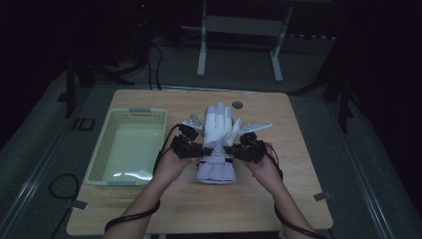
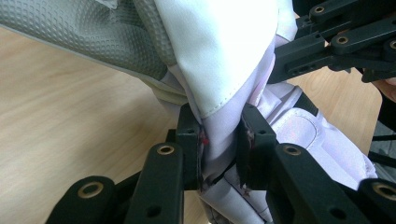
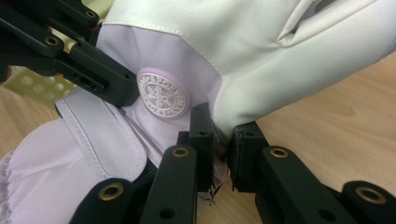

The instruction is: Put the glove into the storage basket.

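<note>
The glove [image 1: 217, 142], above the table [image 1: 149, 209] beside the basket [image 1: 127, 149], is pinched at its wrist by the left gripper [image 2: 219, 140] and right gripper [image 3: 222, 140], so it can be carried evenly.

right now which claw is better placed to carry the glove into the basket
Left, probably. The left claw grips the glove on the side facing the green basket, so it can lead. The right claw is pinching the far side and would follow.
</note>
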`<state>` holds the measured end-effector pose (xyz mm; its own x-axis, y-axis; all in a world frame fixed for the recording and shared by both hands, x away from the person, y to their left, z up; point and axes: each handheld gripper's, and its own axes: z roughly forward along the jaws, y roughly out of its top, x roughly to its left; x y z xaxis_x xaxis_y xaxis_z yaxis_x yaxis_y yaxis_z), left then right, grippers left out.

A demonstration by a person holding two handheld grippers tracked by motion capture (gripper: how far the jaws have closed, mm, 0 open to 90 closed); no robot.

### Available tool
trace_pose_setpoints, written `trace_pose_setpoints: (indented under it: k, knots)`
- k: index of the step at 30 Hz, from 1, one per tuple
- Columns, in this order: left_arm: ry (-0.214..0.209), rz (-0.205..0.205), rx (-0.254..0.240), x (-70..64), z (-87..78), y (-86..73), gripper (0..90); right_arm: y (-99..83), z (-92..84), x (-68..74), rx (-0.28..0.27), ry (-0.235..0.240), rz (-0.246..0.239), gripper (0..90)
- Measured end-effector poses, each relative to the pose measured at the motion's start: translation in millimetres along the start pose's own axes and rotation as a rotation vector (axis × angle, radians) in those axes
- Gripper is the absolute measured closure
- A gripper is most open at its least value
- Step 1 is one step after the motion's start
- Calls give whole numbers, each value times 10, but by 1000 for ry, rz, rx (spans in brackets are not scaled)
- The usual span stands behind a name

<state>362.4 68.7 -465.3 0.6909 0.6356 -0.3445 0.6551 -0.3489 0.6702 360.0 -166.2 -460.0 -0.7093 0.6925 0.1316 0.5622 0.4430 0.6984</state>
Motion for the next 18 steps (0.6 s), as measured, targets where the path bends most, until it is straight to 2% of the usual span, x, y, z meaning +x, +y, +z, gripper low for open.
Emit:
trace_pose_setpoints:
  k: [2,3,7,18]
  knots:
    - [1,-3,-1,10,-43,10,738,34,-3,25,-4,-2,-3,813]
    - [4,1,-6,33,-133,24,738,118,-9,84,-9,-2,-9,813]
    - [23,3,-15,89,-317,35,738,261,9,177,-19,4,-24,813]
    - [68,-22,-20,331,-728,-9,738,619,229,456,-25,26,-40,813]
